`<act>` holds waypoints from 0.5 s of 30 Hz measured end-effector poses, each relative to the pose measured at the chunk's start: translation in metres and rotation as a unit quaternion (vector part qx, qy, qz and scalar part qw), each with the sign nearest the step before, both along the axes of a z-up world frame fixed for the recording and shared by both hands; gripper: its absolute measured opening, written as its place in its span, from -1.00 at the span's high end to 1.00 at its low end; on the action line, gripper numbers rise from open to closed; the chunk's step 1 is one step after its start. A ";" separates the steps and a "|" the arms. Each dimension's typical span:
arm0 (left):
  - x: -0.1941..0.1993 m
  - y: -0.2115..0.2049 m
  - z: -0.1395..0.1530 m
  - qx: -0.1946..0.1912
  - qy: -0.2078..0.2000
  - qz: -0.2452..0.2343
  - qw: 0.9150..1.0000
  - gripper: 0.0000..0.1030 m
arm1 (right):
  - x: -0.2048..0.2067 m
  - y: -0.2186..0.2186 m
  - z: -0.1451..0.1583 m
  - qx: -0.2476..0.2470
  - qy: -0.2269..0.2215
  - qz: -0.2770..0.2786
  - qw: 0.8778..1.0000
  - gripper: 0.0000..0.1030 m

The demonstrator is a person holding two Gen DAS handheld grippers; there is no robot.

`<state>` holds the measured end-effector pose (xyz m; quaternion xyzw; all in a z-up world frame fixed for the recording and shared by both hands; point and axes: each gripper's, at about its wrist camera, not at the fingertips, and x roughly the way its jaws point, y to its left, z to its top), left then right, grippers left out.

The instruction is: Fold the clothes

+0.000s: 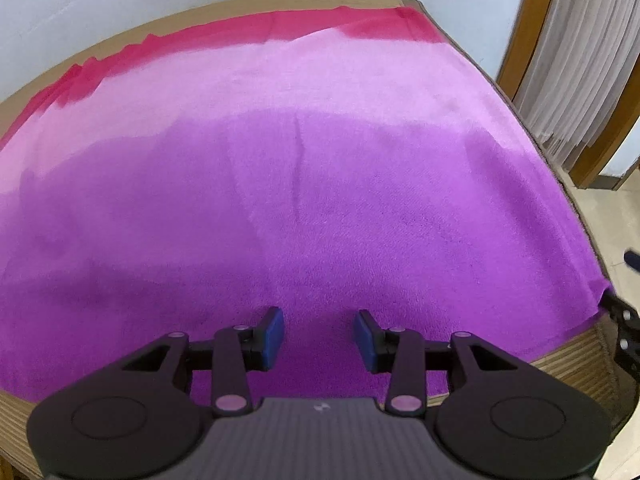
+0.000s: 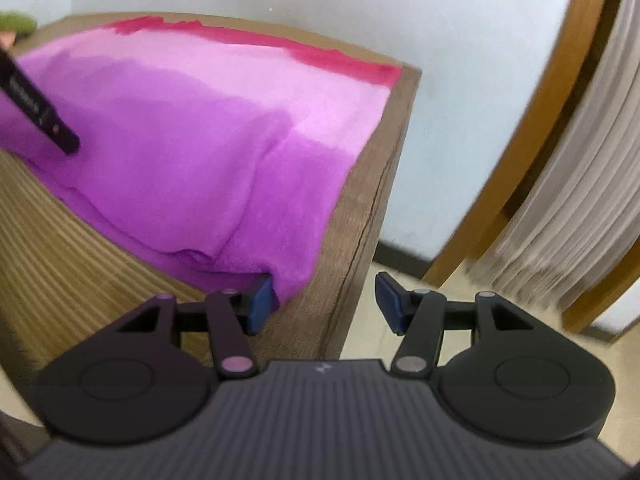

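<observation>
A large purple cloth (image 1: 304, 208) lies spread over a wooden table (image 1: 576, 356), fading to pink and then red at its far edge. My left gripper (image 1: 319, 340) is open and empty just above the cloth near its front edge. My right gripper (image 2: 325, 302) is open and empty at the table's near right corner; its left pad (image 2: 262, 300) touches the cloth's corner (image 2: 288, 272), its right pad hangs over the floor. The cloth (image 2: 192, 148) is rumpled near that corner. Part of the left gripper (image 2: 36, 108) shows at the left of the right wrist view.
A white wall stands behind the table. A wooden door frame (image 2: 532, 128) and pale curtains (image 2: 580, 184) are to the right. Tiled floor (image 2: 384, 320) lies beside the table's right edge (image 2: 360, 216). A green object (image 2: 16, 22) shows at the far left.
</observation>
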<state>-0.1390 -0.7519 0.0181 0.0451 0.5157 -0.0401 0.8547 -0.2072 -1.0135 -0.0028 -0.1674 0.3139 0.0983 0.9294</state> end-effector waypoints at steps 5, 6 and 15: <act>0.001 -0.002 0.001 0.004 0.005 0.003 1.000 0.16 | 0.003 0.016 0.005 0.001 -0.058 -0.019 0.998 -0.12; 0.001 -0.003 0.001 0.006 0.006 0.003 1.000 0.16 | 0.003 0.015 0.007 -0.002 -0.067 -0.028 0.997 -0.12; -0.002 -0.006 -0.001 0.016 0.004 0.003 1.000 0.14 | -0.003 -0.004 -0.002 0.006 -0.018 -0.011 1.000 -0.12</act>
